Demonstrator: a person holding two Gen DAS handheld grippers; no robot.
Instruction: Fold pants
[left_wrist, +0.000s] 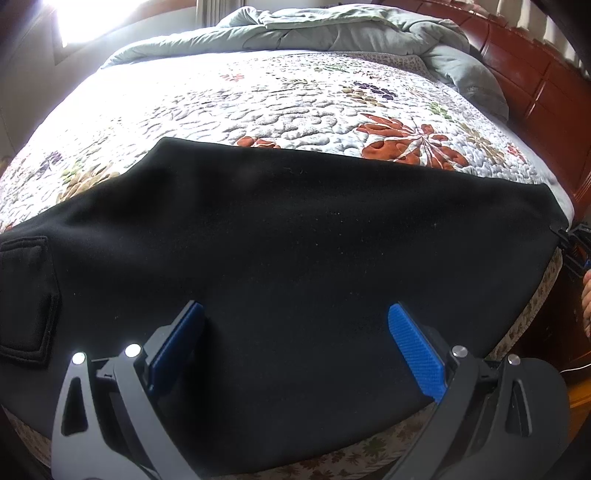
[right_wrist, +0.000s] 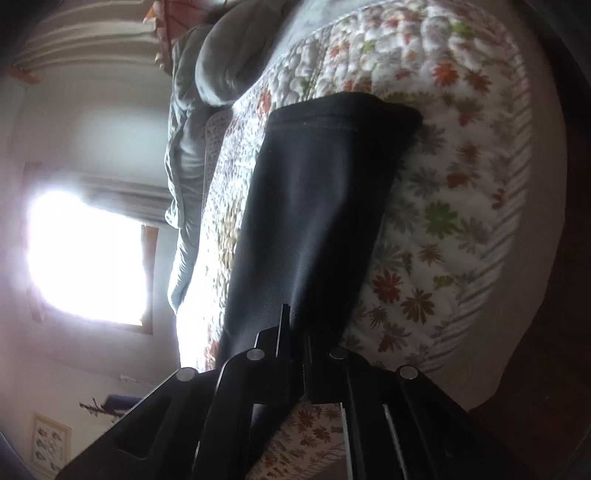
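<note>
Pants of black cloth lie flat across the near edge of the bed, on its floral quilt, with a sewn pocket patch at the left. In the left wrist view the left gripper hovers over the middle of the cloth with its blue pads spread wide, holding nothing. At the far right edge the right gripper appears to pinch the end of the garment.

In the right wrist view the pants stretch away along the quilt to a stitched hem, and the right gripper is closed tight on the near end of the cloth.

Risk, as I judge it: the grip is at one small spot, so lifting could let the layers slide apart or sag off the bed edge, skewing the fold. The unengaged left gripper leaves the middle free to bunch.
</note>
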